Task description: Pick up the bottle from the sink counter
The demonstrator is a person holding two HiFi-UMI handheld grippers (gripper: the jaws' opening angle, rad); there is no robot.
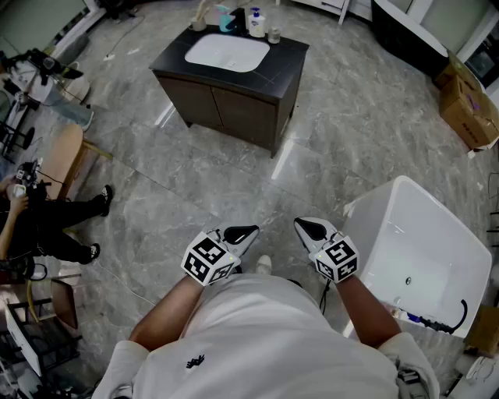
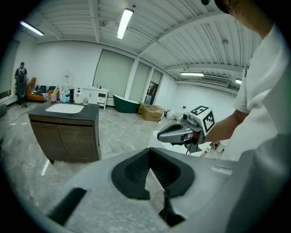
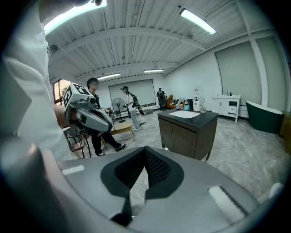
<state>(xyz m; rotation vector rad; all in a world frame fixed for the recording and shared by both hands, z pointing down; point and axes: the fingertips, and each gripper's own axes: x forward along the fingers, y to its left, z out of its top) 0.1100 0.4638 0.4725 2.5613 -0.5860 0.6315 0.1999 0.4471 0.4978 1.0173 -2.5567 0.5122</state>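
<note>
Right up against the lens, the left gripper [image 2: 149,151] has its two dark ribbed pads pressed together at the tips, clenched on nothing. The right gripper [image 3: 145,149] reads the same from its own camera: jaws closed tip to tip, with only grey floor [image 1: 234,179] visible past them. From the head view I see both claws held low and side by side, close in front of the wearer's white shirt [image 1: 265,335]. Their marker cubes face up and their noses point forward, a small gap apart. Neither one touches anything. Beyond them an open stretch of marbled tile runs up to the sink counter [image 1: 290,56], a dark cabinet with a black top and a white basin [image 1: 226,52] set into it. The bottle [image 1: 256,22] I am after stands upright along the back edge of that top, behind the basin's far right corner. It is white with a blue label, and it is well apart from both claws. A teal cup [image 1: 226,17] stands to its left and a small jar [image 1: 274,35] just beside it on the right. Off to my right a white tub [image 1: 425,257] sits on the floor, with cardboard boxes [image 1: 468,109] further back. At the left edge a seated person [image 1: 39,226] in dark clothes has legs stretched out.
</note>
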